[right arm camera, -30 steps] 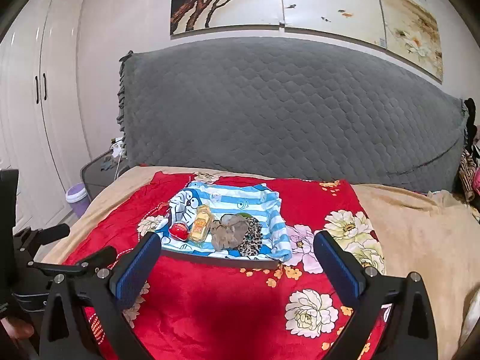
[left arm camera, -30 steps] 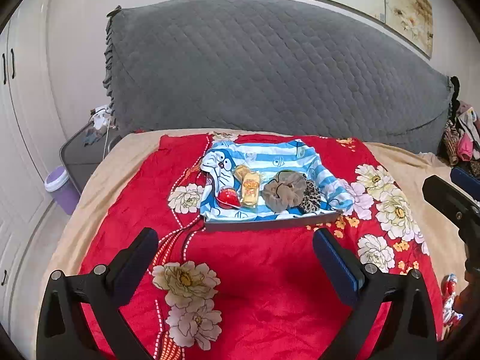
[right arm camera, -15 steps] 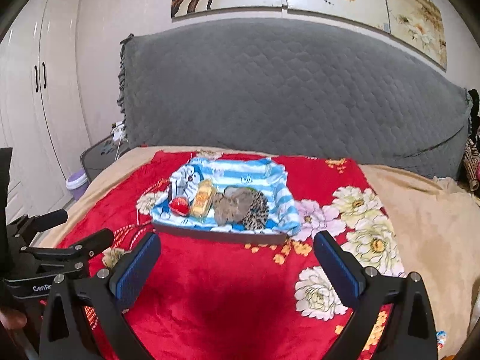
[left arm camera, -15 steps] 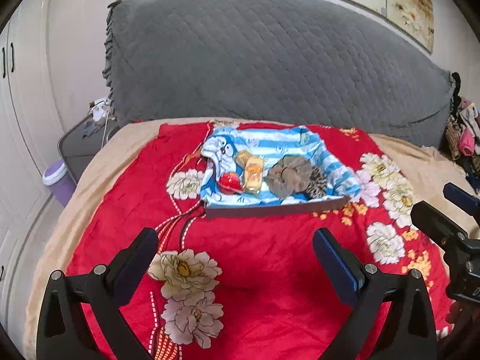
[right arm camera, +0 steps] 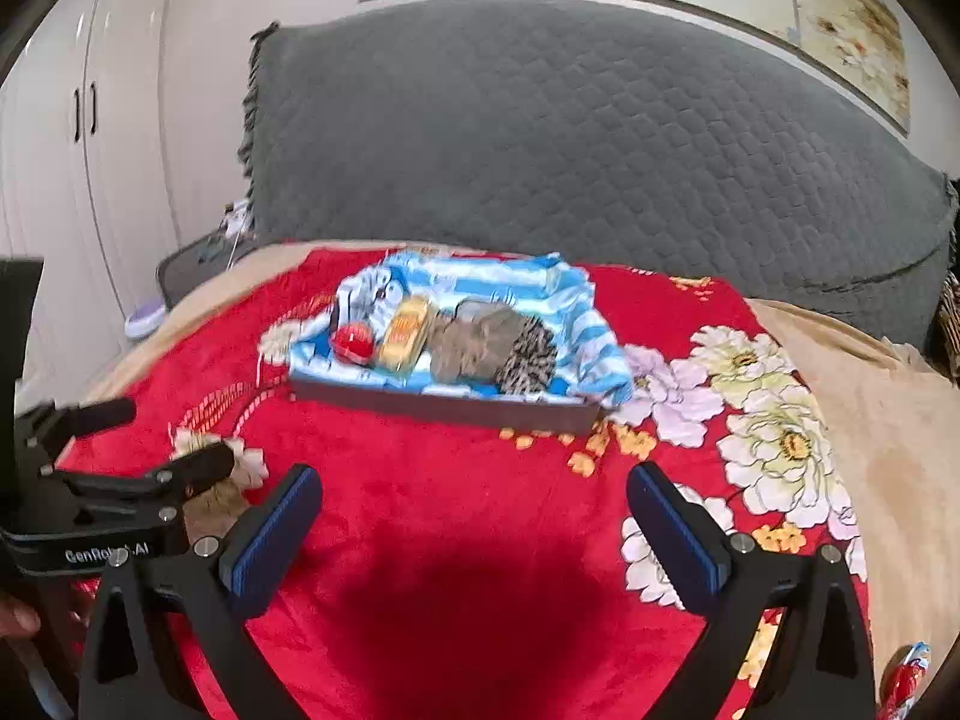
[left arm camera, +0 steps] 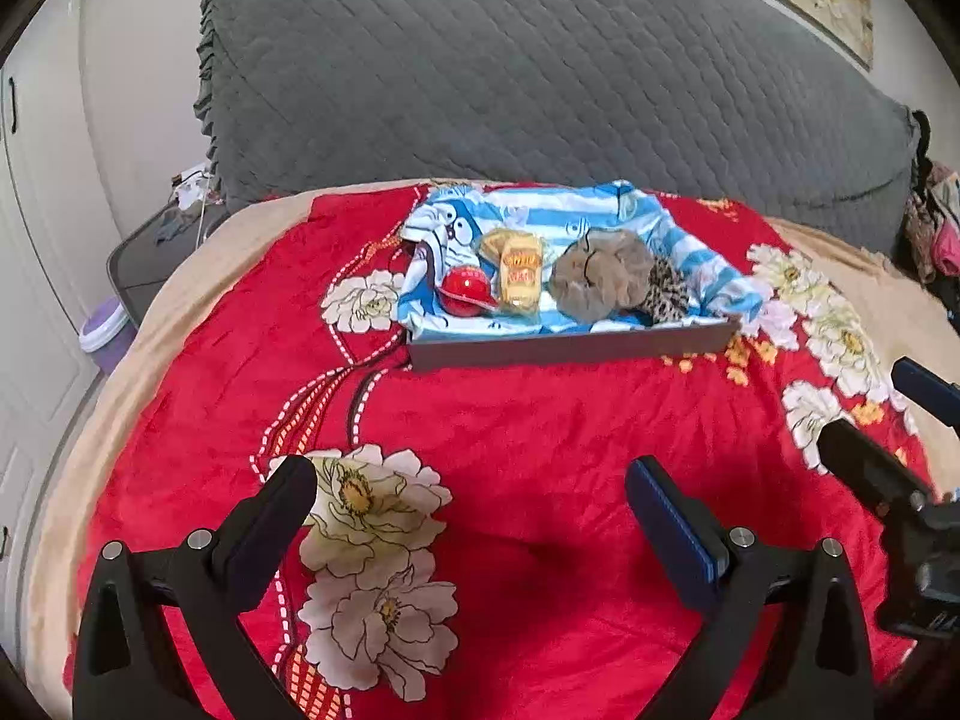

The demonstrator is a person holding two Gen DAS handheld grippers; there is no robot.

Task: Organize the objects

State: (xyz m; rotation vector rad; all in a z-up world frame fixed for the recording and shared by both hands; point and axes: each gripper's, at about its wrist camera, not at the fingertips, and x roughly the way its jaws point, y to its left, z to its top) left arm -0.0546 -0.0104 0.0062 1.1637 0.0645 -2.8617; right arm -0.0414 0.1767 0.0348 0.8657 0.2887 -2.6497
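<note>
A shallow grey tray (left arm camera: pixel 570 348) (right arm camera: pixel 444 405) sits on the red flowered blanket, lined with a blue-striped cartoon garment (left arm camera: pixel 540 216) (right arm camera: pixel 480 276). On it lie a red ball (left arm camera: pixel 465 291) (right arm camera: pixel 353 341), a yellow packet (left arm camera: pixel 521 273) (right arm camera: pixel 407 333), a brown scrunchie (left arm camera: pixel 597 282) (right arm camera: pixel 471 342) and a leopard-print scrunchie (left arm camera: pixel 666 294) (right arm camera: pixel 531 360). My left gripper (left arm camera: pixel 471 501) is open and holds nothing, well short of the tray. My right gripper (right arm camera: pixel 474 504) is open too, also on the near side of the tray.
A grey quilted headboard (left arm camera: pixel 540 72) rises behind the bed. A bedside stand (left arm camera: pixel 156 252) and a purple bin (left arm camera: pixel 105 330) are at the left, beside white wardrobe doors (right arm camera: pixel 90 120). A small red wrapped item (right arm camera: pixel 906 678) lies at the bed's right edge.
Both grippers have moved closer to the tray and tilted down; the tray looks larger in both views. Neither gripper has changed its opening.
</note>
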